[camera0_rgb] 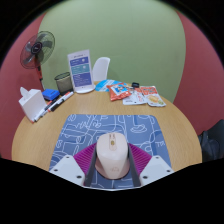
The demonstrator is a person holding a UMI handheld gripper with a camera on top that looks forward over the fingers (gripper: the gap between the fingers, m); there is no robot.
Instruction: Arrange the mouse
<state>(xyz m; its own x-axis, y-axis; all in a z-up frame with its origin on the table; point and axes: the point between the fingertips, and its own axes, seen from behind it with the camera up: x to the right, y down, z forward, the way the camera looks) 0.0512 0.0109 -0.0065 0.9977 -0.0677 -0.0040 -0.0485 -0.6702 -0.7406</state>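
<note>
A pale pink mouse sits between my two fingers, its scroll wheel end pointing away from me. The pink pads of my gripper press against both of its sides, so the gripper is shut on it. The mouse is over the near part of a grey-blue patterned mouse mat that lies on the round wooden table. I cannot tell whether the mouse rests on the mat or is held just above it.
Beyond the mat stand a mesh pen cup, a blue-and-white card stand and a white object. Snack packets lie to the far right. A white tissue box and a black fan are at the left.
</note>
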